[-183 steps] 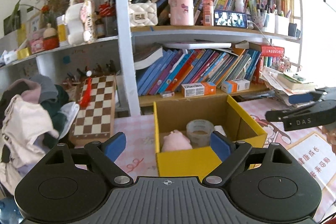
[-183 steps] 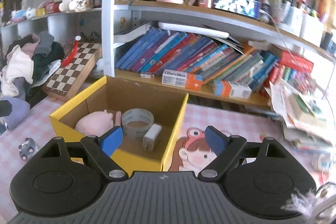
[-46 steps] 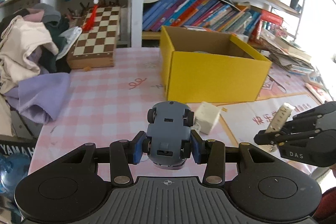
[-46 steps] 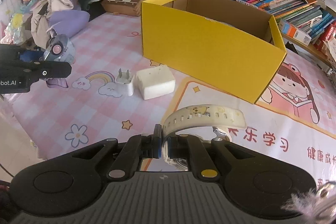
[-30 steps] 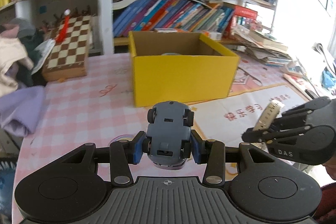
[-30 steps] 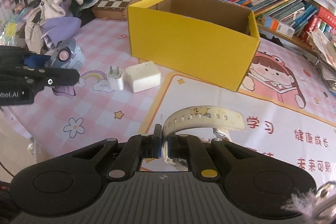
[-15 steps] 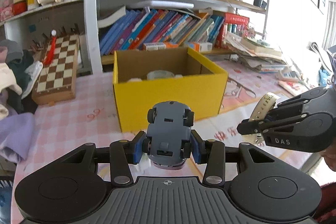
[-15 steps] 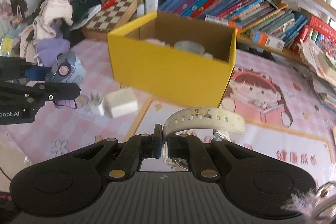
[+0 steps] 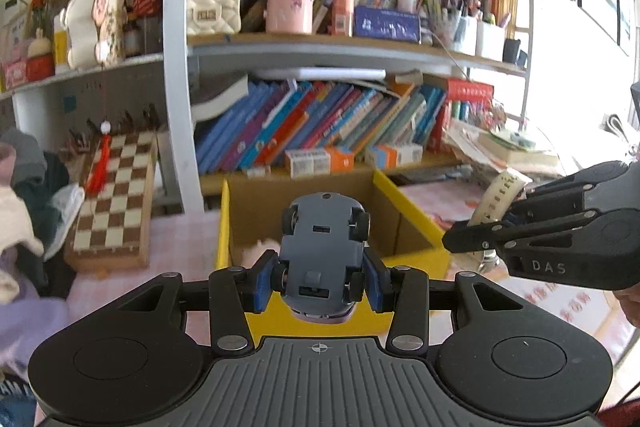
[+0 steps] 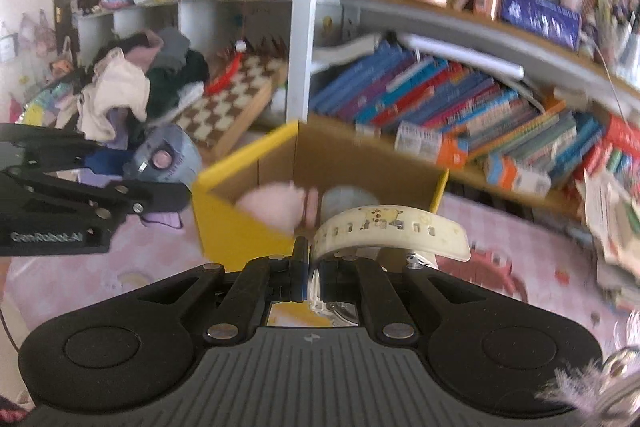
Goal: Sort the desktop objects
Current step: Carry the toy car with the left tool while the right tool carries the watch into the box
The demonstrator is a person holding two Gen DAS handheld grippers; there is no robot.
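My left gripper (image 9: 318,277) is shut on a grey-blue toy car (image 9: 322,247), held belly-up just above the near wall of the open yellow cardboard box (image 9: 404,199). My right gripper (image 10: 310,277) is shut on a cream watch (image 10: 390,231) by its strap, close to the box's near wall (image 10: 236,223). A pink plush (image 10: 272,205) and a tape roll (image 10: 348,199) lie inside the box. The right gripper with the watch (image 9: 500,195) shows at the right of the left wrist view; the left gripper with the car (image 10: 166,155) shows at the left of the right wrist view.
A bookshelf (image 9: 320,143) packed with books stands right behind the box. A chessboard (image 9: 114,199) leans at the left, next to a heap of clothes (image 10: 132,83). Stacked papers (image 10: 612,203) lie at the right. The table has a pink checked cloth (image 10: 100,267).
Both grippers have risen and moved forward to the box, each still holding its object. The box now sits directly in front of and under the fingertips.
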